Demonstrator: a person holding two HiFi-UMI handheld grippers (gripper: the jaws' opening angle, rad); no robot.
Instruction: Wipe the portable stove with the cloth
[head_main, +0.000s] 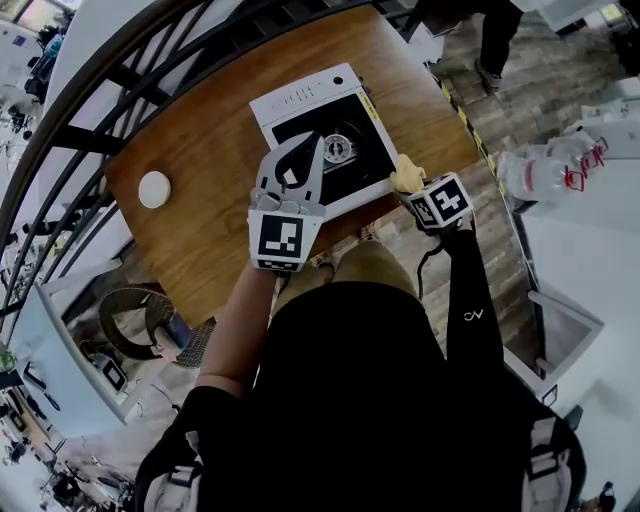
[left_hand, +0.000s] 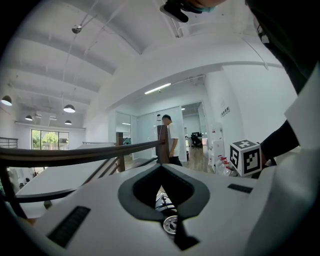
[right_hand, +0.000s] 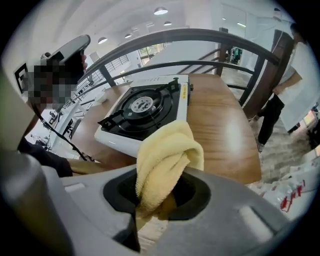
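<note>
The portable stove is white with a black top and a round burner, and it sits near the front edge of the wooden table. My left gripper hovers over the stove's near left part, its jaws together with nothing between them; the burner shows through the gap behind the tips. My right gripper is off the stove's near right corner, shut on a yellow cloth. In the right gripper view the folded cloth sticks out of the jaws, just short of the stove.
A small white round disc lies on the table's left side. A dark curved railing runs behind the table. Bottles stand on a white surface at the right. A person stands farther off.
</note>
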